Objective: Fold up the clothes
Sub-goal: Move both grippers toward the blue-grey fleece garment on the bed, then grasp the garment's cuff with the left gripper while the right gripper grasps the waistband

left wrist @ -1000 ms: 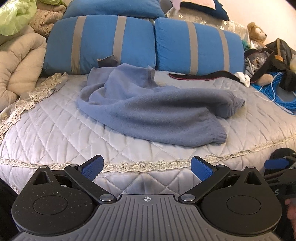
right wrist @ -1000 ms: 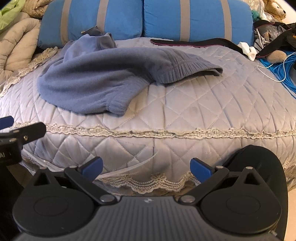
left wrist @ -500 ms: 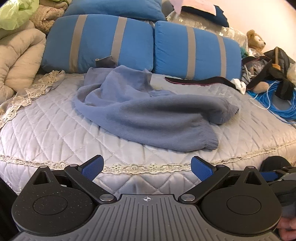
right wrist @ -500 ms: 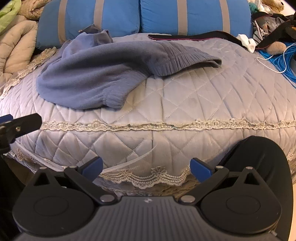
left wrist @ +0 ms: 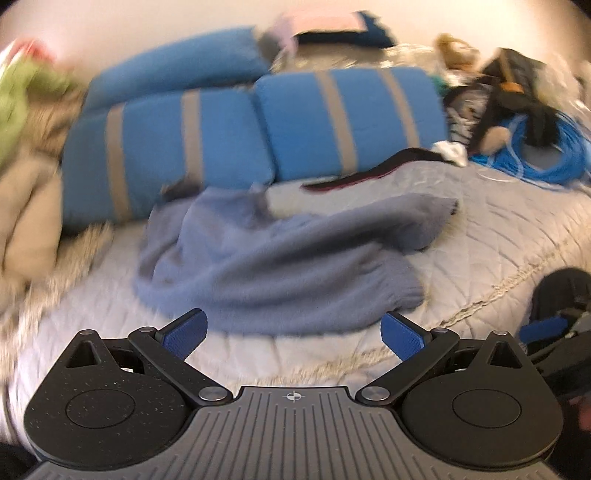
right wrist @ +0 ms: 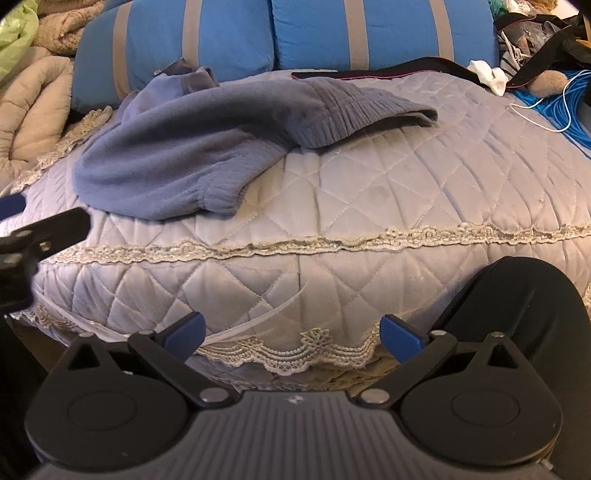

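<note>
no legible text, label, brand or number appears in either view. the only sign is a small crosshair mark printed at 12 o'clock on the ribbed grey body of the left hand-held gripper.

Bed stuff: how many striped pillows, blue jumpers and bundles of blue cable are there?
Striped pillows: 2
Blue jumper: 1
Blue cable bundle: 1
Total: 4
</note>
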The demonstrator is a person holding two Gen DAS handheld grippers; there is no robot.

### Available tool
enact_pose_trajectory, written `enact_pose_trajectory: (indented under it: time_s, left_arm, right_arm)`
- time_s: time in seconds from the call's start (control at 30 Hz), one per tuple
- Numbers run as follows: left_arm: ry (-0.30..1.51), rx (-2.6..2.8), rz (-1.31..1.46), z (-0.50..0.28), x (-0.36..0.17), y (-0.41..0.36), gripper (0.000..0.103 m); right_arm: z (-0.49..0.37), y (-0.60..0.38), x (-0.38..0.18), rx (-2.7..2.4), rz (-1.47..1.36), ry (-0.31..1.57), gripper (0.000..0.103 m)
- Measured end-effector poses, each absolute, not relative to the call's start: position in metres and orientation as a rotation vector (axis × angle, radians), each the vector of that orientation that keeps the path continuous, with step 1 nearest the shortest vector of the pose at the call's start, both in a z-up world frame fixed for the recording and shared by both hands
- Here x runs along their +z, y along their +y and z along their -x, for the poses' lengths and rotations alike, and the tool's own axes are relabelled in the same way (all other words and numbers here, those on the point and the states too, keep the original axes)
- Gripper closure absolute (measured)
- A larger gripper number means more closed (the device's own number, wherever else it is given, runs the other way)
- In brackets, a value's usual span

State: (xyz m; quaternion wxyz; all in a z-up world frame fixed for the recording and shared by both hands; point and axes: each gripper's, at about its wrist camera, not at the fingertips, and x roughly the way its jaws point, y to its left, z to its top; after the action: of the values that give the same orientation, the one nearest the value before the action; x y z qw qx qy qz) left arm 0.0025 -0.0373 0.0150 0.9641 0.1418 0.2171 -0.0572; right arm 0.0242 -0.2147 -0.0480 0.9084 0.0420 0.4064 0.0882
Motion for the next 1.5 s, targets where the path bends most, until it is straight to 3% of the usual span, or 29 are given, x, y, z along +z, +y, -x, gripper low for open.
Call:
enact_pose_trajectory:
  time_s: [0.47, 0.87, 1.1, 1.27, 1.33, 1.43, 1.5]
  left_arm:
    - [0.301, -0.290, -0.862, -0.034, -0.020, -0.095, 0.000]
    - [0.131, -0.423, -1.194, -0.043, -0.059, -0.113, 0.001]
    - [-0.040, -0.445, -1.428, -0.027, -0.090, -0.116, 0.013]
    - [-0.085, -0.442, -1.507, -0.029, -0.099, -0.121, 0.014]
    - [-0.087, -0.449, -1.513, -0.030, -0.100, -0.122, 0.019]
    - [-0.068, -0.460, -1.506, -0.032, -0.099, -0.123, 0.054]
    - [-0.041, -0.459, -1.497, -0.034, -0.099, -0.123, 0.084]
  right_arm:
    - [-0.014, -0.221, -0.049, 0.226, -0.103, 0.837, 0.000]
    - [-0.004, -0.220, -0.050, 0.248, -0.046, 0.806, 0.000]
    - [-0.005, -0.223, -0.052, 0.263, -0.090, 0.797, 0.000]
    - [-0.006, -0.222, -0.054, 0.255, -0.089, 0.813, 0.000]
    - [-0.007, -0.223, -0.054, 0.252, -0.090, 0.818, 0.000]
    - [-0.006, -0.223, -0.054, 0.258, -0.098, 0.809, 0.000]
    - [-0.006, -0.223, -0.054, 0.256, -0.097, 0.812, 0.000]
